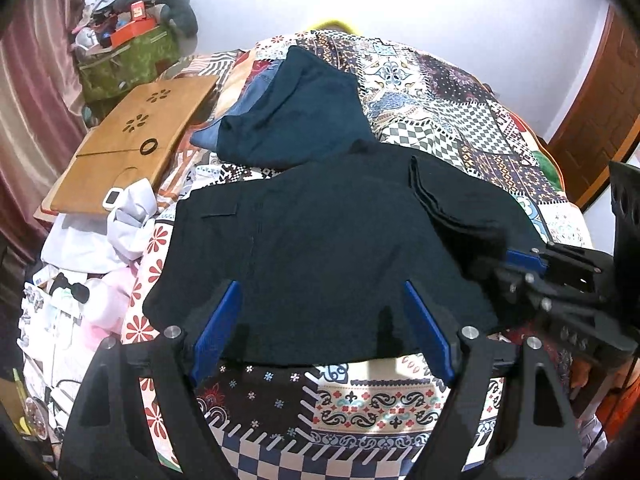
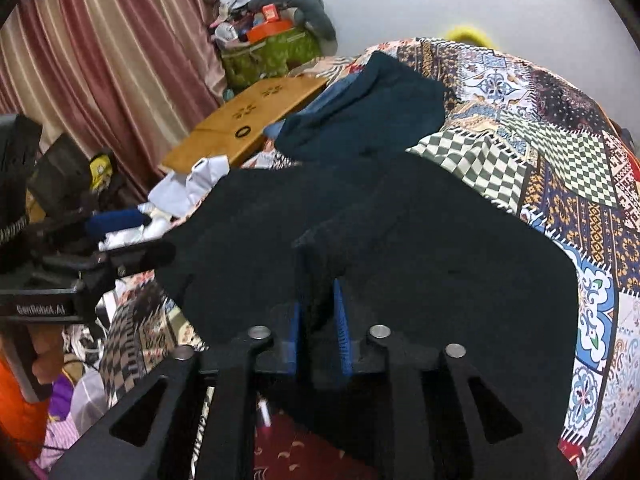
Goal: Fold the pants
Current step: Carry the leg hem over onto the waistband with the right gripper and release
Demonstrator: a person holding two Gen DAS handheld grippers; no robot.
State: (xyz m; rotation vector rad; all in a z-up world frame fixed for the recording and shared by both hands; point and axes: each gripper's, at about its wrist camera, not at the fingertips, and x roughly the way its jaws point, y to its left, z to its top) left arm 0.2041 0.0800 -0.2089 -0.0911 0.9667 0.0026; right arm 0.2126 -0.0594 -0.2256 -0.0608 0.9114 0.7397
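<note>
Black pants (image 1: 320, 240) lie folded on the patchwork bedspread (image 1: 460, 120), with one part doubled over on the right in a thick layered edge (image 1: 440, 200). My left gripper (image 1: 322, 332) hovers over the near hem, its blue pads wide apart and nothing between them. My right gripper (image 1: 520, 260) reaches in from the right at that doubled-over part. In the right wrist view, the right gripper (image 2: 320, 320) has its pads a narrow gap apart. A raised fold of the black pants (image 2: 320, 256) sits loosely between them.
A dark teal garment (image 1: 304, 120) and blue jeans (image 1: 248, 108) lie beyond the pants. A wooden lap desk (image 1: 136, 136), crumpled white cloth (image 1: 128, 216) and clutter line the bed's left side. A green bag (image 1: 128, 60) and pink curtain (image 1: 32, 100) stand behind.
</note>
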